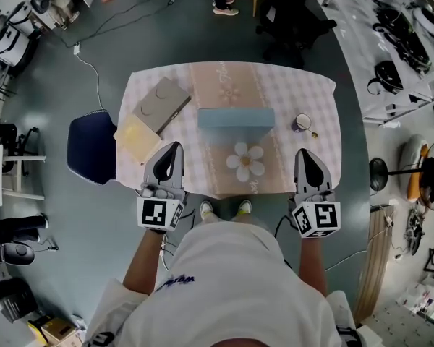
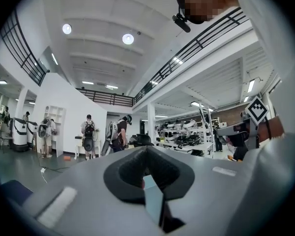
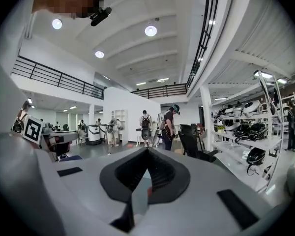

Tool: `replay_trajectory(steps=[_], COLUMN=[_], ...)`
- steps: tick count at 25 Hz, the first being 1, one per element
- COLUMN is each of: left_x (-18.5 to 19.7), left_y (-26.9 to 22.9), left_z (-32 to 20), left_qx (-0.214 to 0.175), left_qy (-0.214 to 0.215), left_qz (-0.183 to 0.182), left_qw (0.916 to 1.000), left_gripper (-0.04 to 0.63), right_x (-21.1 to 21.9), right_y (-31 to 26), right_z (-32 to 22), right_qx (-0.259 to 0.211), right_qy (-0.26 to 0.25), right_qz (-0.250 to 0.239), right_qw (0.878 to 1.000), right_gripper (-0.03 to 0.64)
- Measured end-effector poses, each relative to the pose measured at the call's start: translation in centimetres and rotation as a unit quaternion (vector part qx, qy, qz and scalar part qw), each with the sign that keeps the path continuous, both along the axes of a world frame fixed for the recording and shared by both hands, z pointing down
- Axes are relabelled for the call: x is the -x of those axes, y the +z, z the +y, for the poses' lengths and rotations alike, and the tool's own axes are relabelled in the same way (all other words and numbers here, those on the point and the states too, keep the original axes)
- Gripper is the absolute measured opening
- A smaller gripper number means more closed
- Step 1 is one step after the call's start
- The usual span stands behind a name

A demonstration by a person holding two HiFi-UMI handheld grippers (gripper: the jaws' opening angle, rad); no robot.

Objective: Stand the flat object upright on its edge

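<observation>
Standing on its long edge, the blue box [image 1: 236, 118] runs left-to-right; left claw [image 1: 174, 147] and right claw [image 1: 302, 154] are closed, empty.

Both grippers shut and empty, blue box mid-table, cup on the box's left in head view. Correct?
One thing is wrong: in the head view the cup stands to the right of the blue box, on the right gripper's side. The rest holds: the left gripper and the right gripper are shut and empty.
</observation>
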State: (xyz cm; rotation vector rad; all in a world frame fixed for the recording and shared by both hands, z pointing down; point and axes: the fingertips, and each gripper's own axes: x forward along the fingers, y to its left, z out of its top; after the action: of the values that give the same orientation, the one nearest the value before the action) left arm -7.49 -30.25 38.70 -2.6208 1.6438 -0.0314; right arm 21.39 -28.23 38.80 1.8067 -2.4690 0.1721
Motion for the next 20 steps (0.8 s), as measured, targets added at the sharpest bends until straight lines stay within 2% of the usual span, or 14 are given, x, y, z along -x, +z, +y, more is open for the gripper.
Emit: replay_trajectory(steps=[3,6,9,13,20], left_x=[1.2,2.0,2.2,2.0,1.1], left_y=[-1.2,-1.3,-1.1,-1.5,-3.3], left_z=[-0.1,-0.2,-0.1,0.0,0.3], left_qx=[-0.018,-0.017,-0.012,-0.010,-0.031], left_qy=[-0.025,-0.035,-0.034,-0.032,-0.020], left_qz=[0.004,0.001,0.000,0.016,0.007], left_qw=[0.9995,0.9992,0.9993,0.9993,0.9993], left_gripper=[0.002,0.002,0.002,0.002,0.002], right_x=[0.0,-0.4,-0.3,-0.1,-0.3], right_y=[-0.3,-0.7,-1.2,-1.8,-2.2], right_z=[0.2,0.6,0.8,0.9,0.9], right_qx=[0.000,-0.005,-0.008,-0.014,-0.016], right_qy=[0.002,0.007,0.004,0.000,-0.003], right_qz=[-0.011,-0.010,-0.005,-0.003,-0.004], right_qw=[1.000,1.000,1.000,1.000,1.000], right_gripper=[0.003,0.003,0.003,0.003,0.003])
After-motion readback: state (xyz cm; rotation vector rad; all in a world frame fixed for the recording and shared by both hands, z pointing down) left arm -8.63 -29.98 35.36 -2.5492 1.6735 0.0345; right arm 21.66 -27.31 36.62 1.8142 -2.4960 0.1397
